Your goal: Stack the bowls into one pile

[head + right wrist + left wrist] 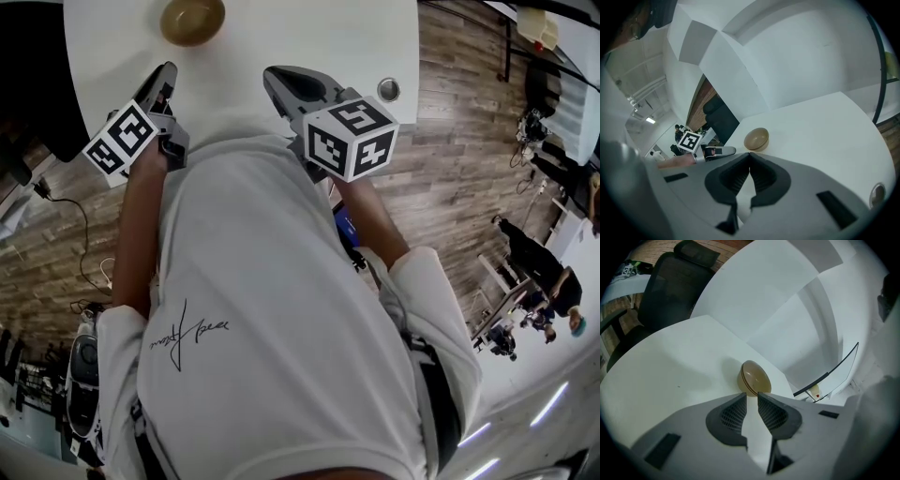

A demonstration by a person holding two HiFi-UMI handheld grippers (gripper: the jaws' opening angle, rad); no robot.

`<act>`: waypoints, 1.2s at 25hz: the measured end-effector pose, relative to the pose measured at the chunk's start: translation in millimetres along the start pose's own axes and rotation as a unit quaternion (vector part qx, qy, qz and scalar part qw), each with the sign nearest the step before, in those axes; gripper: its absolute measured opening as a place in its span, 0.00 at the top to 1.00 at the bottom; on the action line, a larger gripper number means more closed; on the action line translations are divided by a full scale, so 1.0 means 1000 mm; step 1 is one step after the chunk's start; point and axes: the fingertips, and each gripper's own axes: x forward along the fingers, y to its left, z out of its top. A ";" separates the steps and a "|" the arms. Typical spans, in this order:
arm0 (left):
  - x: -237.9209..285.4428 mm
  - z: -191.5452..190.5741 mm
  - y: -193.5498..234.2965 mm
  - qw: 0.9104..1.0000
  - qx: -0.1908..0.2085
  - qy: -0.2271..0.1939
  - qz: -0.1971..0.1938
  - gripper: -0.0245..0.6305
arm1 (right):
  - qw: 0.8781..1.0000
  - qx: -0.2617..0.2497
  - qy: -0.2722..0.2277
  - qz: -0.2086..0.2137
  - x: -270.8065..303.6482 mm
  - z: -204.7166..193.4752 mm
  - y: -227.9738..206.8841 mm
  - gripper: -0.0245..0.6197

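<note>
Room: pale walls and a brown wood-plank floor [450,141]. A black mesh office chair [670,291] stands past the bench's edge. A few people are well off at the right of the head view.
Bench: a wide white matte bench [309,37], smooth and plain, with a rounded edge. A small round metal grommet [388,89] is set into it near my right side.
Bowls: the tan glossy round bowls [192,19] sit nested in one pile on the bench, ahead of both my grippers and apart from them. The left gripper view shows a double rim line. I cannot tell how many bowls are in the pile.
Left gripper: my left gripper [751,397] is grey plastic with dark ribbed pads. Its fingers [733,416] are released, with a narrow gap between them and only bare bench showing through. It points at the pile, just short of it.
Right gripper: my right gripper [750,157] has the same grey shell and ribbed pads. Its fingers [764,176] are clenched, tips meeting, with nothing held. It hangs over the bench, the pile beyond its tips.
Markers: a white cube with black square patterns rides on each gripper.
Me: a white cotton shirt [281,309] fills the lower head view.
</note>
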 end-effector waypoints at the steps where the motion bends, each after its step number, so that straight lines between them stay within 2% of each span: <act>1: -0.001 -0.003 -0.003 1.000 0.003 0.001 -0.002 0.85 | 1.000 -0.002 0.002 0.000 0.000 0.000 -0.001 0.94; 6: -0.006 -0.011 -0.017 0.999 0.032 0.009 -0.015 0.85 | 1.000 -0.007 0.005 0.003 -0.003 -0.002 -0.004 0.95; 17: -0.027 0.003 -0.050 0.992 0.119 -0.017 -0.037 0.89 | 1.000 -0.031 -0.001 0.003 -0.010 0.004 -0.005 0.95; 25: -0.044 0.007 -0.066 0.987 0.148 -0.040 -0.048 0.91 | 0.999 -0.049 -0.007 -0.006 -0.020 0.008 -0.007 0.95; 30: -0.056 0.011 -0.075 0.983 0.167 -0.054 -0.053 0.92 | 0.997 -0.060 -0.034 -0.016 -0.026 0.017 -0.007 0.95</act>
